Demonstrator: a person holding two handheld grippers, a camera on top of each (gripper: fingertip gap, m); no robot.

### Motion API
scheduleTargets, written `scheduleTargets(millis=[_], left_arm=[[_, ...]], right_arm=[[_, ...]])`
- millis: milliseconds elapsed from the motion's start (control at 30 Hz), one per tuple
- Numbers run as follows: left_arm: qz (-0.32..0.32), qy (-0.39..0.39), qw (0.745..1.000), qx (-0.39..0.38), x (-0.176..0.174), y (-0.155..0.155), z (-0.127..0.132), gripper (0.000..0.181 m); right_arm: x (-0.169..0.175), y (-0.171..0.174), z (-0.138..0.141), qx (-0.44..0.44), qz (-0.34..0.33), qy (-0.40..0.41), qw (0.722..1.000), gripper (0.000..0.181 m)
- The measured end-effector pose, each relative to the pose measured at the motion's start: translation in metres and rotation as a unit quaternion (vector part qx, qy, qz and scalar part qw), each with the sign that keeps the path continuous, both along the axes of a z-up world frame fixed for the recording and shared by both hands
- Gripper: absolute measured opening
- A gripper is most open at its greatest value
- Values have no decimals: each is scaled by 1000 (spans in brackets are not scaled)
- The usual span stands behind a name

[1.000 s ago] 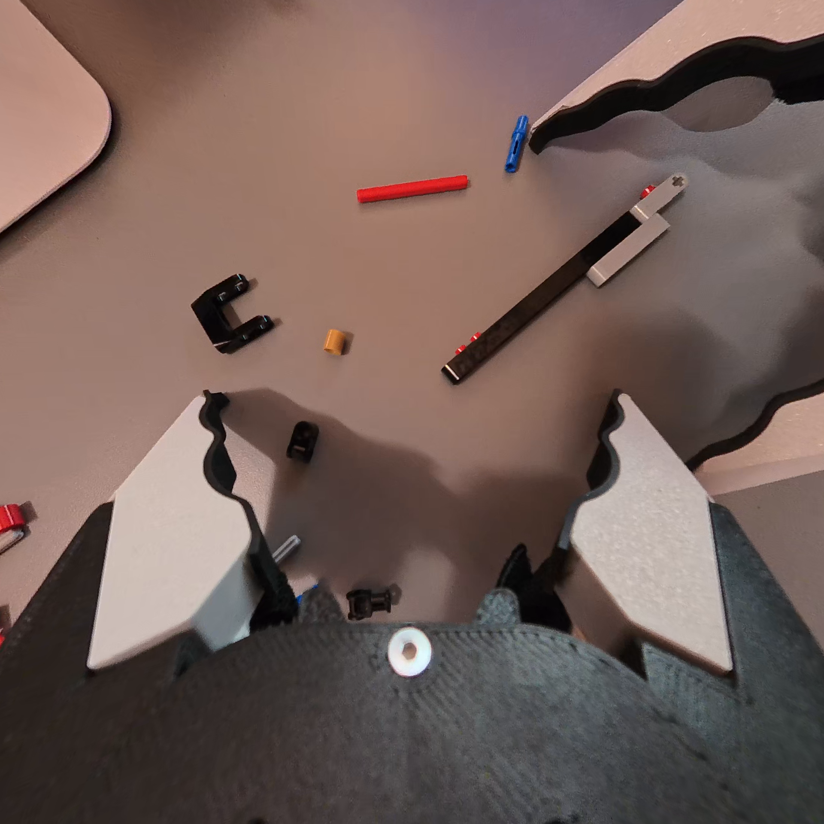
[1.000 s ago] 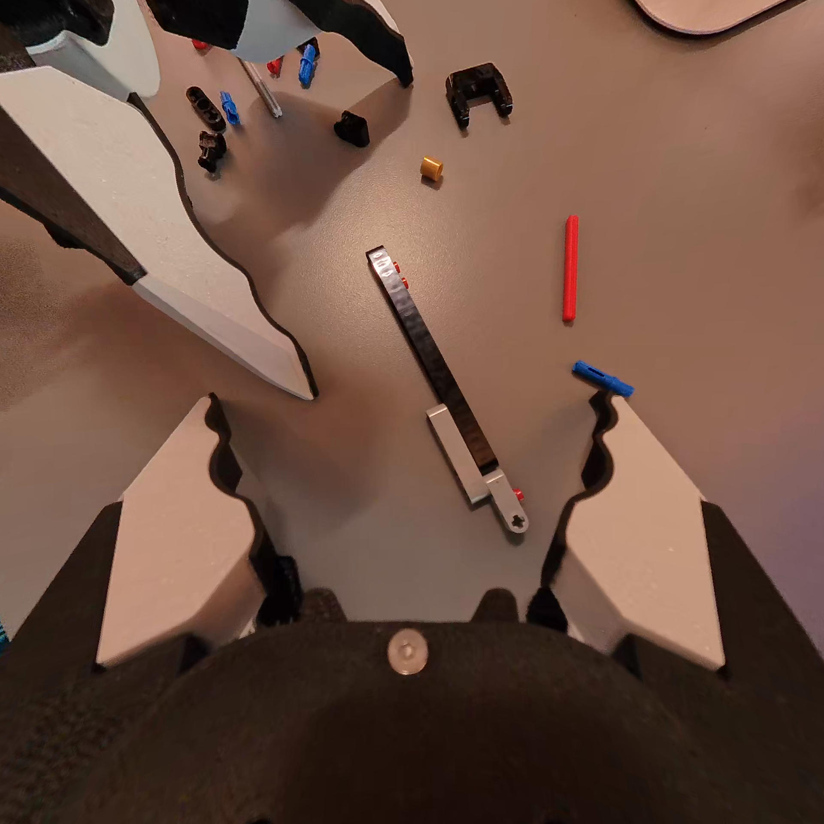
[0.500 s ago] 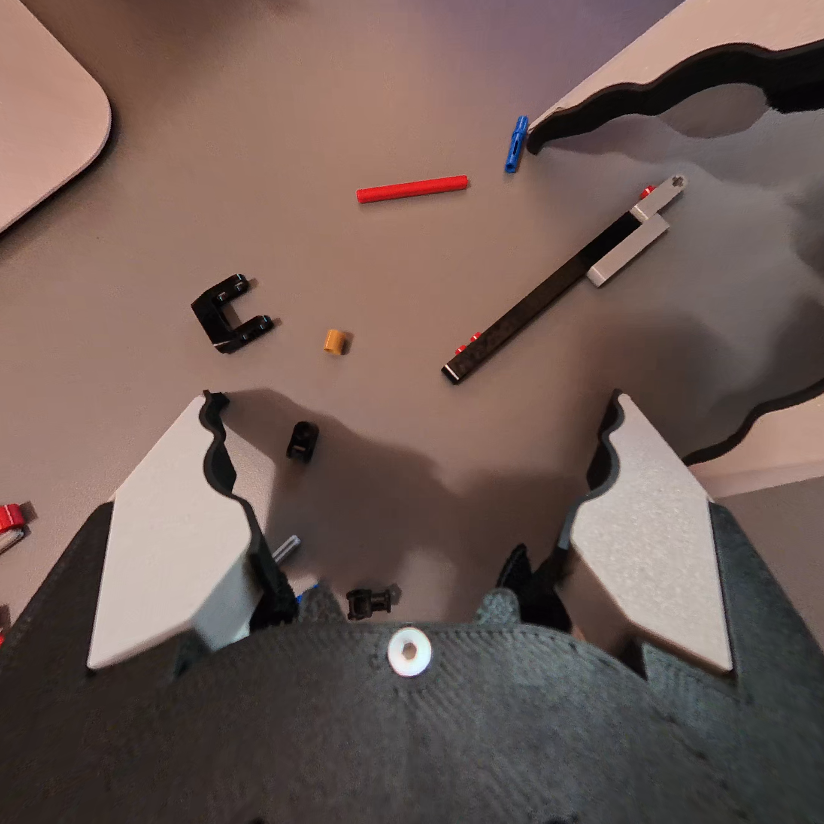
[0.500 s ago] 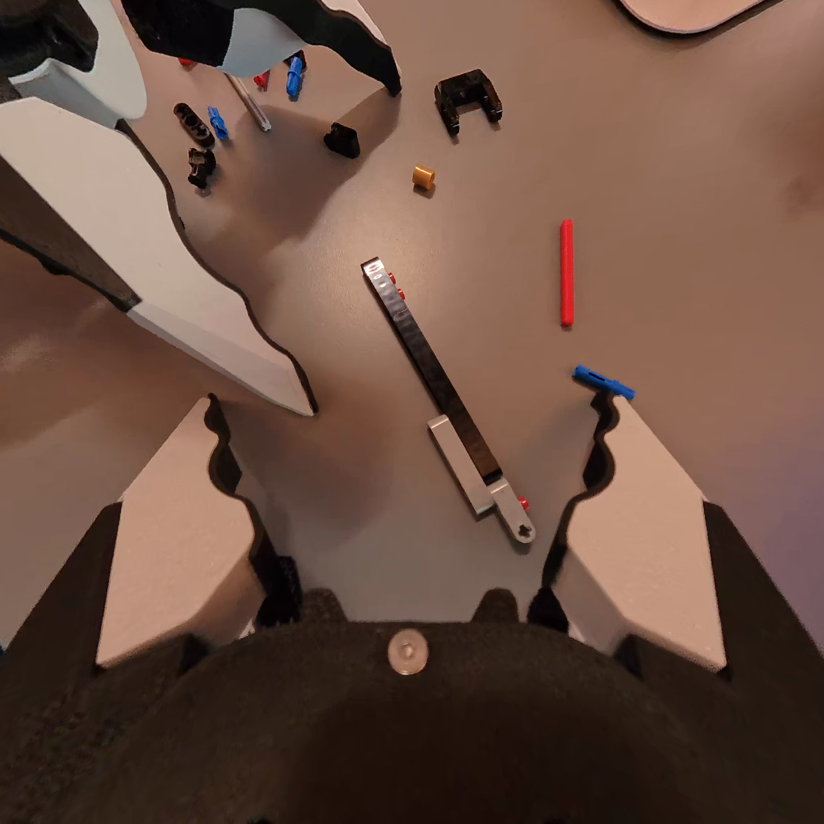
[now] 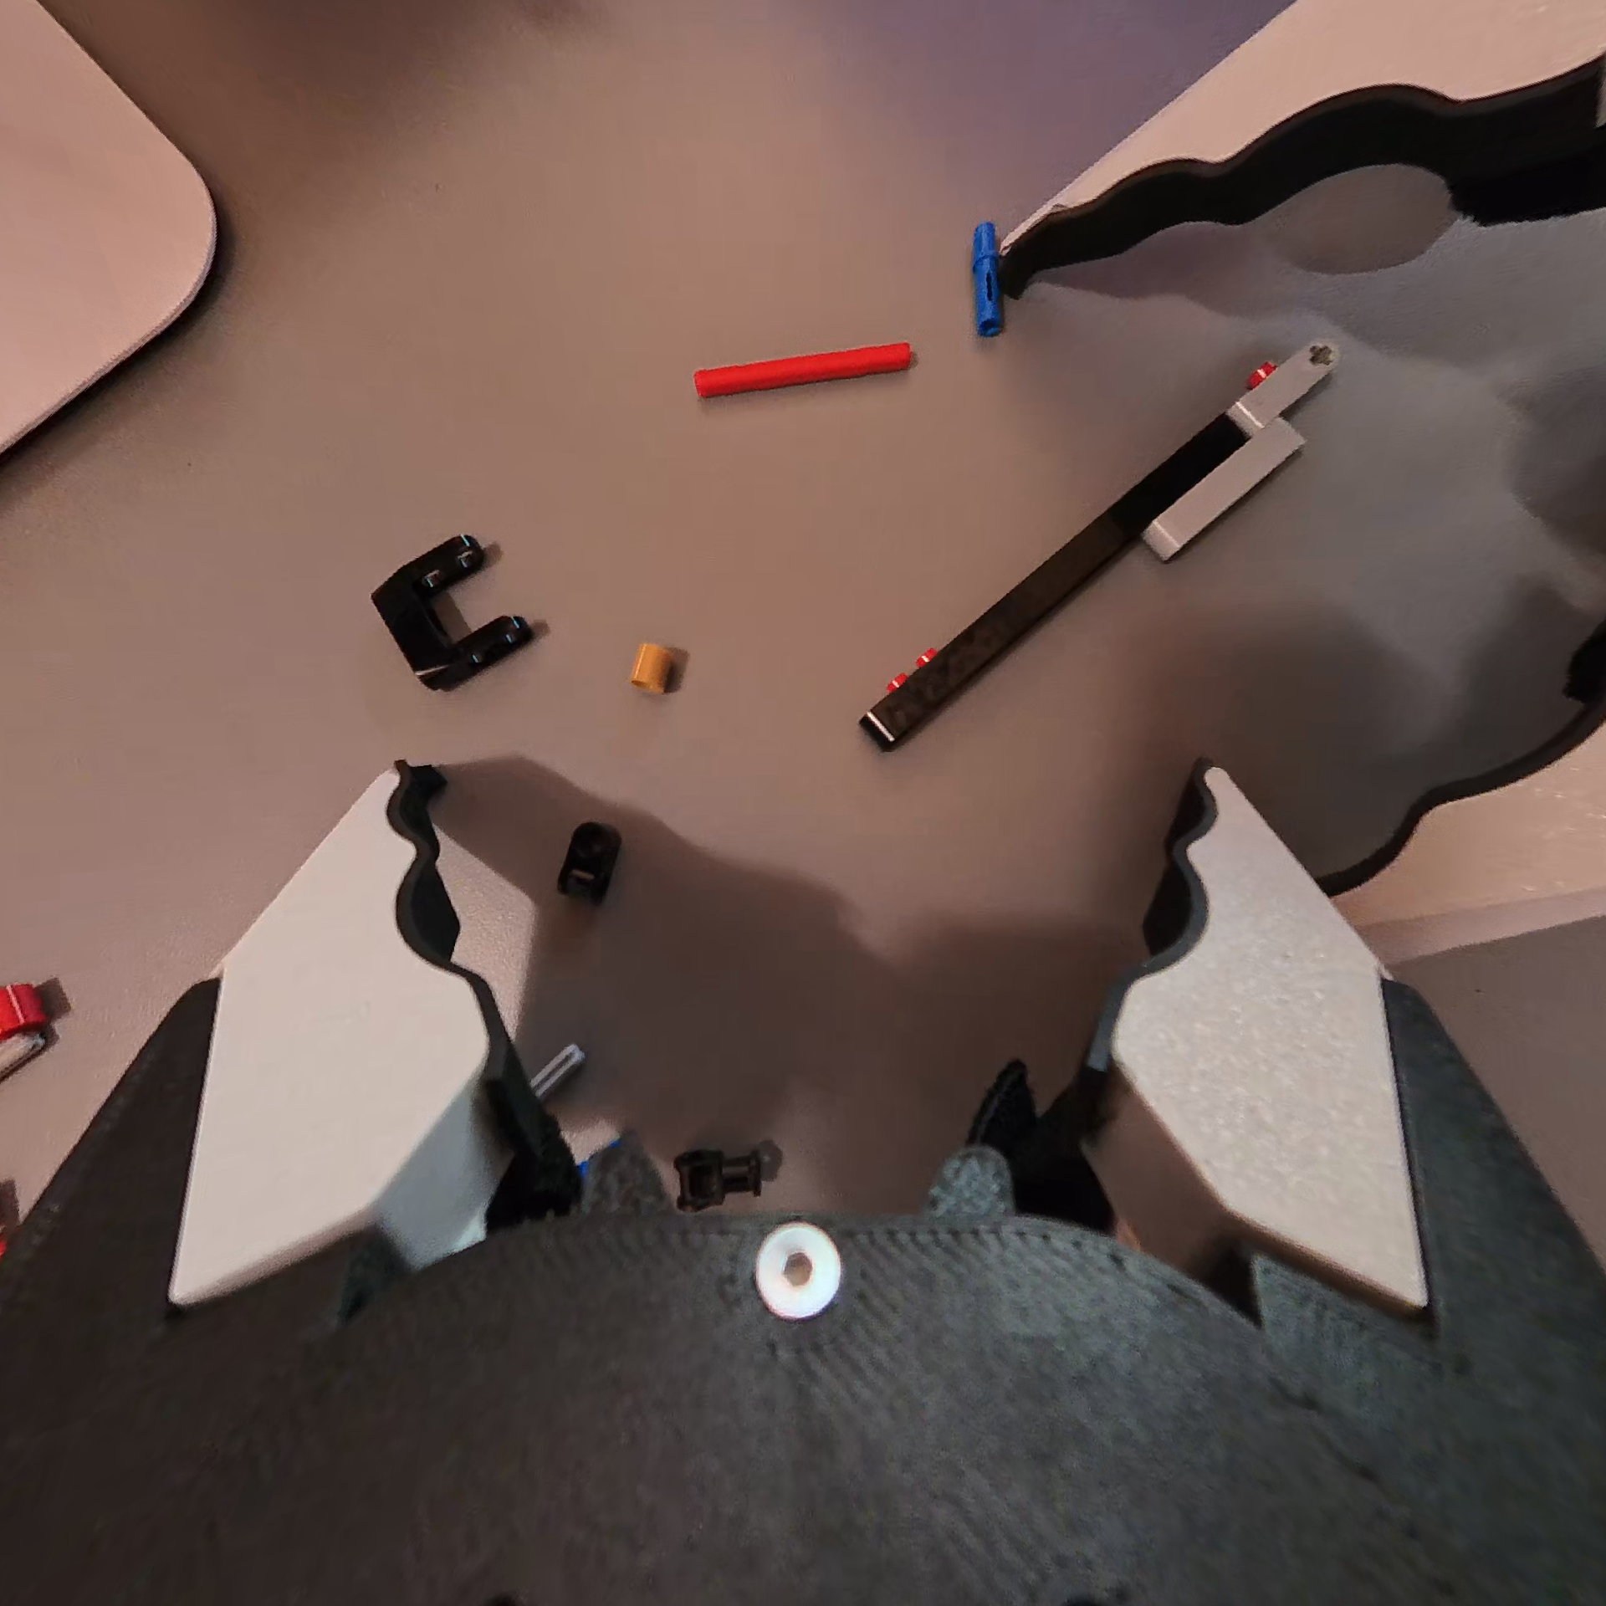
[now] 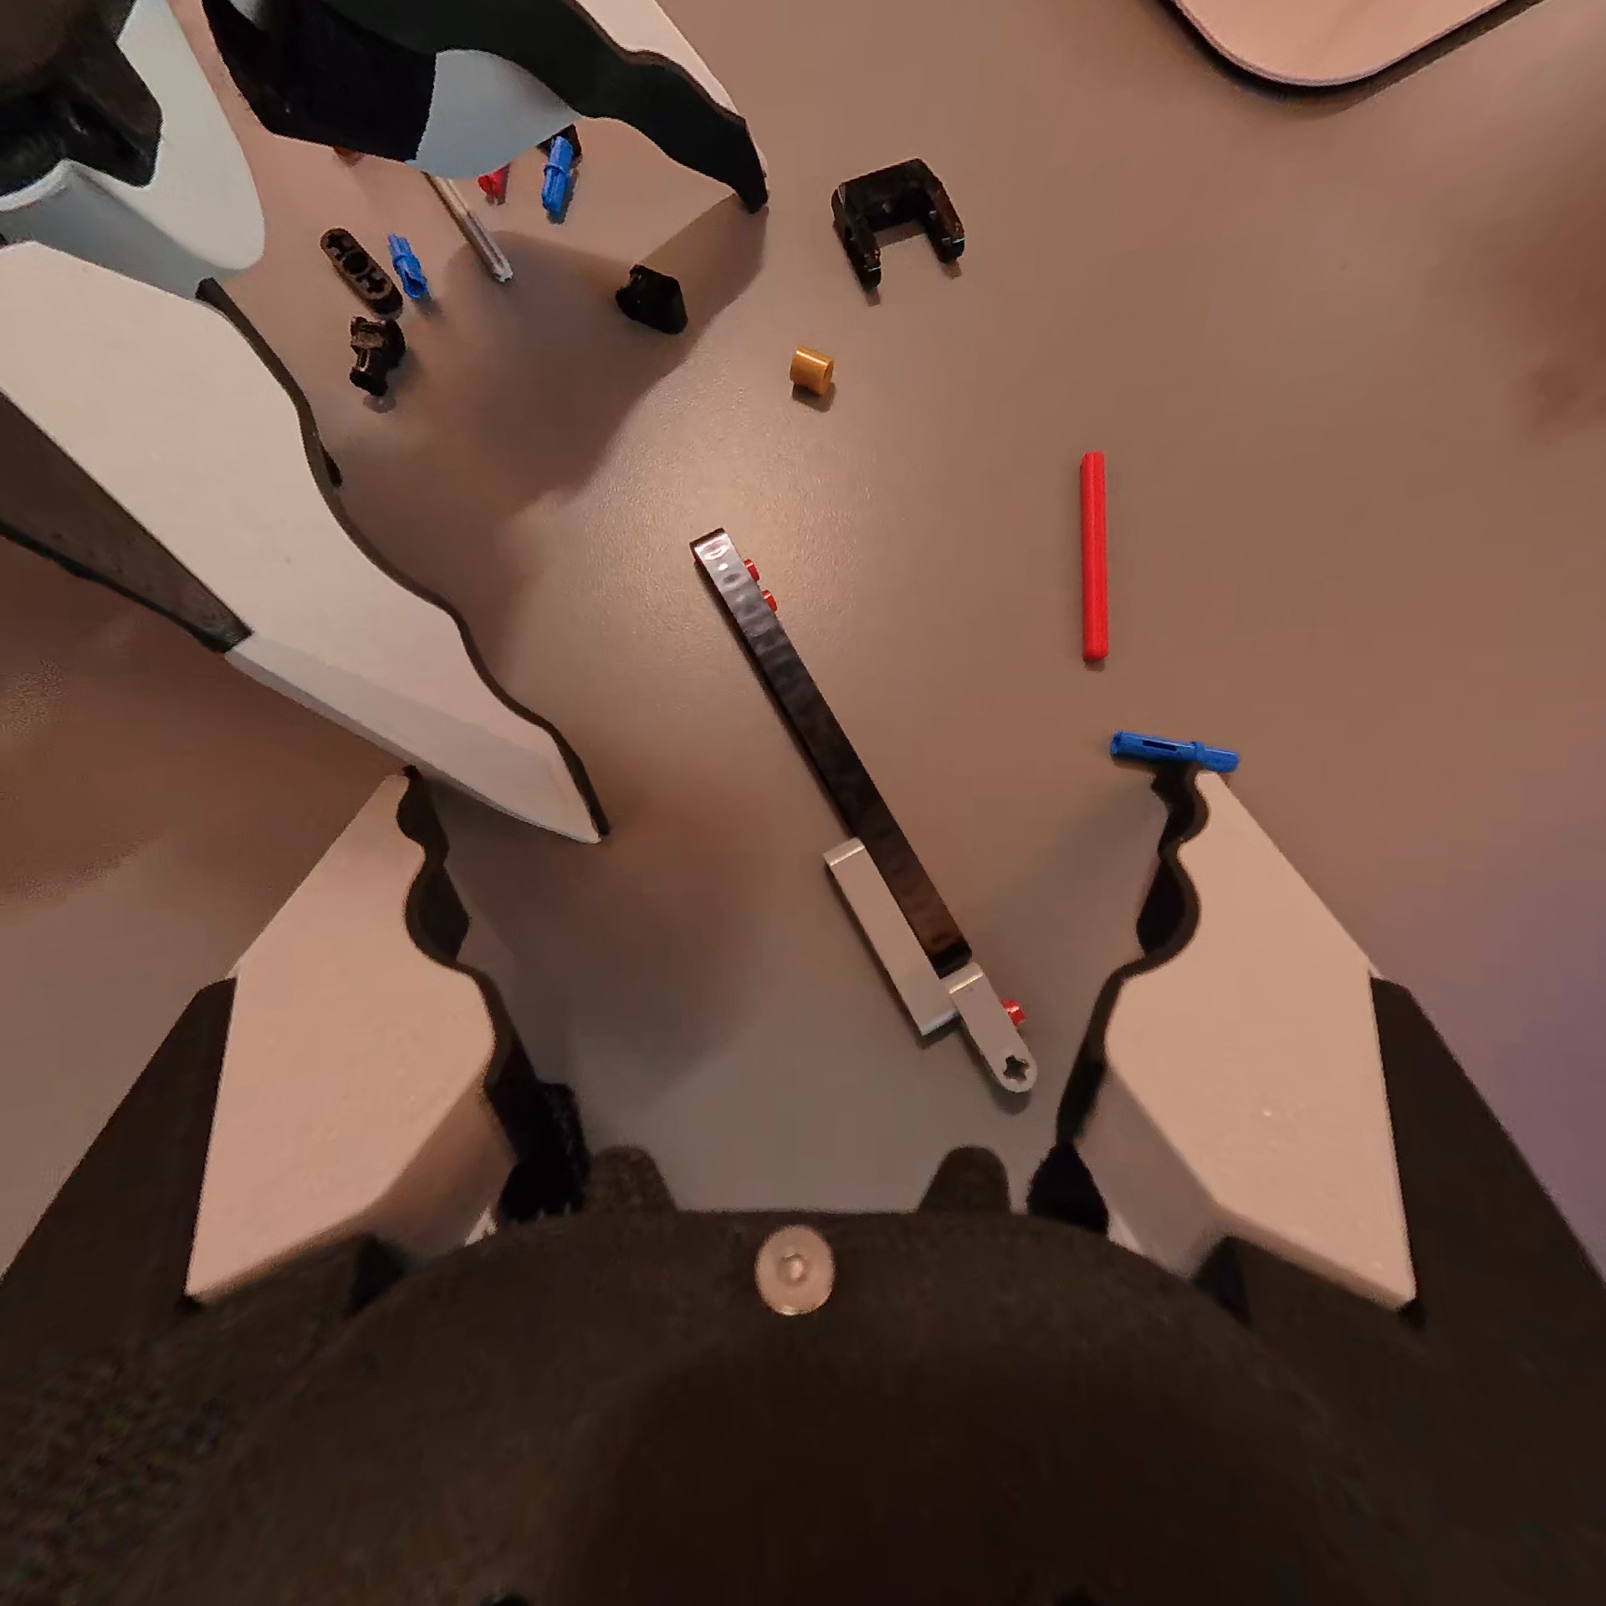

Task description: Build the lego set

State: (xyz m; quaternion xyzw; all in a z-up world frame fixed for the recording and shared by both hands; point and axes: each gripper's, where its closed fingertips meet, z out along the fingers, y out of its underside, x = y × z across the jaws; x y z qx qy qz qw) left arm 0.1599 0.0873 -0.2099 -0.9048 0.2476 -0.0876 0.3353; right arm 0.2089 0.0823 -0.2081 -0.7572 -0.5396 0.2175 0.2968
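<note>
A long black beam with grey pieces and red pins (image 5: 1086, 556) (image 6: 860, 799) lies flat on the grey table. My right gripper (image 6: 782, 791) is open and empty, its fingers straddling the beam's grey end just above the table. My left gripper (image 5: 808, 773) is open and empty, hovering short of the beam's black end. A red axle (image 5: 801, 369) (image 6: 1094, 556), a blue pin (image 5: 986, 278) (image 6: 1173, 753), a tan bush (image 5: 653, 667) (image 6: 812, 370) and a black U-shaped piece (image 5: 447, 613) (image 6: 895, 217) lie loose around it. The blue pin sits right at my right gripper's right fingertip.
Small black connectors (image 5: 589, 859) (image 5: 717, 1177) lie between my left fingers. More black, blue, red and grey bits (image 6: 408, 269) lie under the left gripper in the right wrist view. A red piece (image 5: 17, 1012) sits at the left edge. A pale board corner (image 5: 78, 226) (image 6: 1330, 35) lies far off.
My right gripper has moved slightly forward over the beam, so its grey end sits deeper between the fingers. The left gripper has barely moved. No piece has shifted.
</note>
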Motion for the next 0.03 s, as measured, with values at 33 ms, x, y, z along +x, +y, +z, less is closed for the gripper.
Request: scheduleTargets(millis=[33], left_arm=[[0, 0, 1000, 0, 0, 0, 0, 158]], right_arm=[[0, 0, 0, 0, 0, -1, 1000, 156]])
